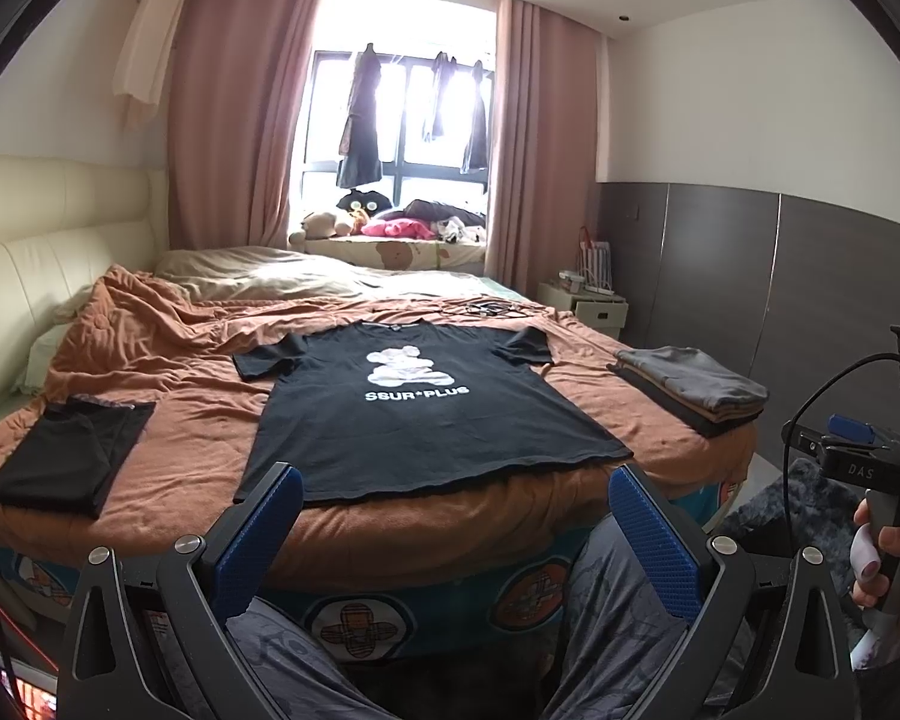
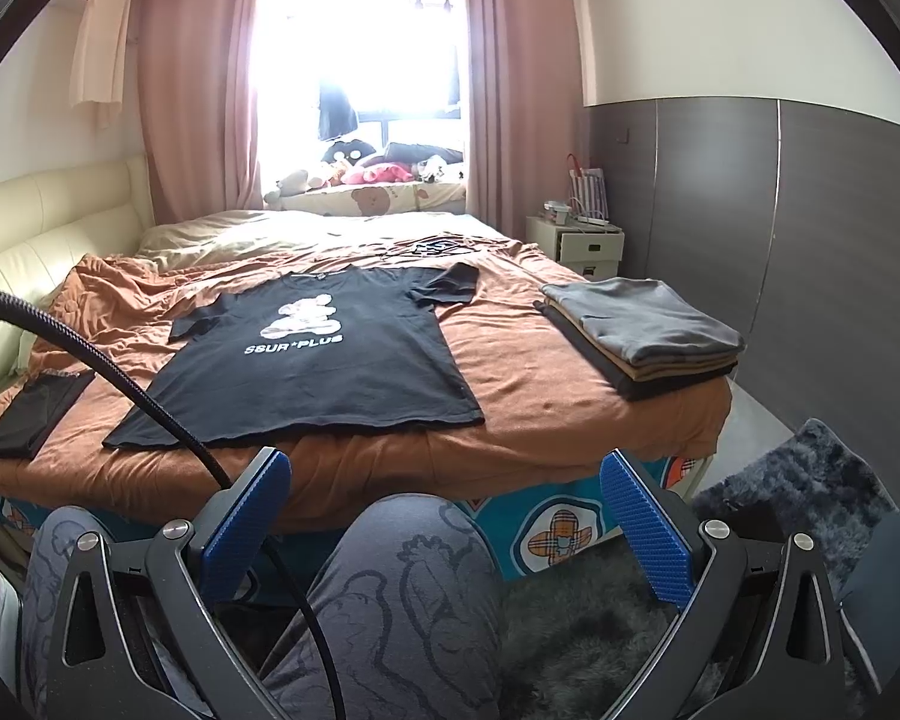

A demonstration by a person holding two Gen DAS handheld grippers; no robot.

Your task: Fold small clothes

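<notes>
A black T-shirt (image 1: 426, 414) with a white bear print and the words SSUR*PLUS lies spread flat, front up, on the orange-brown bedspread (image 1: 198, 432); it also shows in the right wrist view (image 2: 324, 360). My left gripper (image 1: 450, 516) is open and empty, held in front of the bed's foot edge, just short of the shirt's hem. My right gripper (image 2: 444, 498) is open and empty, lower and to the right, above the person's knee. The right gripper's handle shows in the left wrist view at the right edge.
A stack of folded clothes (image 2: 642, 330), grey on top, sits at the bed's right corner. A folded black garment (image 1: 72, 456) lies at the left. A black cable (image 2: 120, 372) crosses the right wrist view. A nightstand (image 2: 582, 240) and a dark rug (image 2: 798, 480) are on the right.
</notes>
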